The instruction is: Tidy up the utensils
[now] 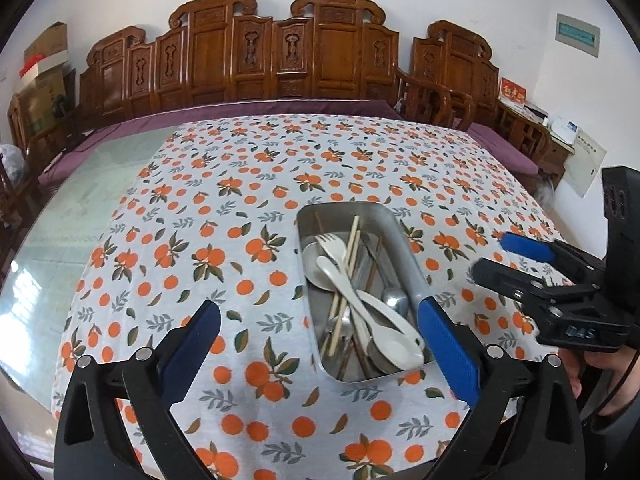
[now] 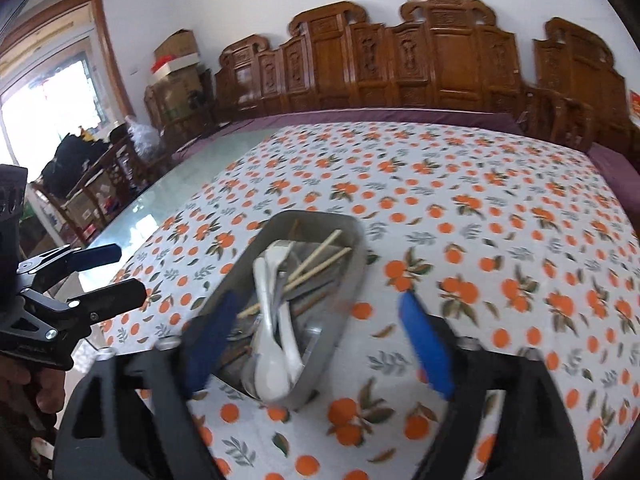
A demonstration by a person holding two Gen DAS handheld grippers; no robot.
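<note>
So both claws are empty rn. Left claw (image 1: 320, 332) has its jaws spread wide, hanging over the near part of the counter (image 1: 132, 216) w/ the metal tray (image 1: 404, 256) just ahead; its right blue pad overlaps the tray's near right corner in the left wrist view, can't tell if it actually touches. Right claw (image 2: 316, 340) is wide too, nothing between the pads, tho that view is blurry so prob mid-move. All the utensils sit in the tray, which is on the orange-print tablecloth (image 1: 240, 184), nearer the front edge of the counter than the far one, a bit toward the right side. Inside: bamboo chopsticks (image 1: 349, 256) lying lengthwise, a white fork (image 1: 332, 246), a white plastic spoon (image 1: 352, 288) crossed over a second white spoon (image 1: 396, 344) w/ its bowl at the near end, plus metal spoons (image 1: 394, 300) underneath. Everything's roughly lined up along the tray's long axis, which makes sense bc it's narrow, stuff only fits that way. No loose utensils on the cloth that I can see, so imo the sorting looks basically done & the wide jaws read like a let-go, not a reach. Carved wooden bench (image 1: 280, 60) along the back wall, not part of it.
</note>
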